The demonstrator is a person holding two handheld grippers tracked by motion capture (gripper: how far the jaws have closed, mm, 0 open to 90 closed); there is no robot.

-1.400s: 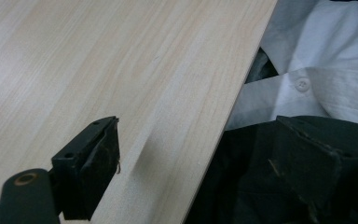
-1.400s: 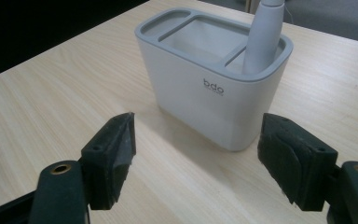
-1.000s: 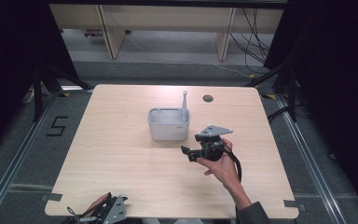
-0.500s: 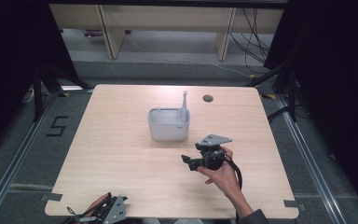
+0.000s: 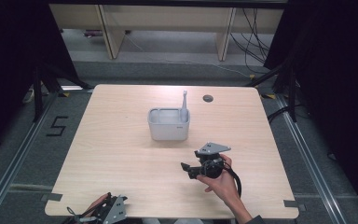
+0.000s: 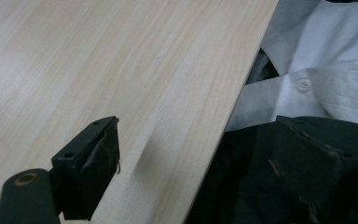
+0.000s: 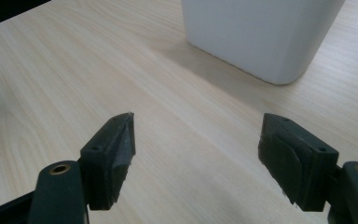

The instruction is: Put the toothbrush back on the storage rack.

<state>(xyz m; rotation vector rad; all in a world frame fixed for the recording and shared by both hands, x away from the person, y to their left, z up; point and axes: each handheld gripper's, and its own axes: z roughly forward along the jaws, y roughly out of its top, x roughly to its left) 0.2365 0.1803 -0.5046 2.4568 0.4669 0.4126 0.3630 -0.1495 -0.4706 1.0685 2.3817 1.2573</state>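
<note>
White bin holds upright brush. Right gripper at 5 o'clock, spread, empty. Left gripper spread, empty, idle. Placement apparently done.

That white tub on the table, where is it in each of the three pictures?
High view: the white tub sits mid-table, a grey stick standing in its far right corner.
Right gripper view: its rounded lower corner is at top right, beyond the open claw.
Left gripper view: not in it.
Shared landmark: the pale wooden table.
</note>
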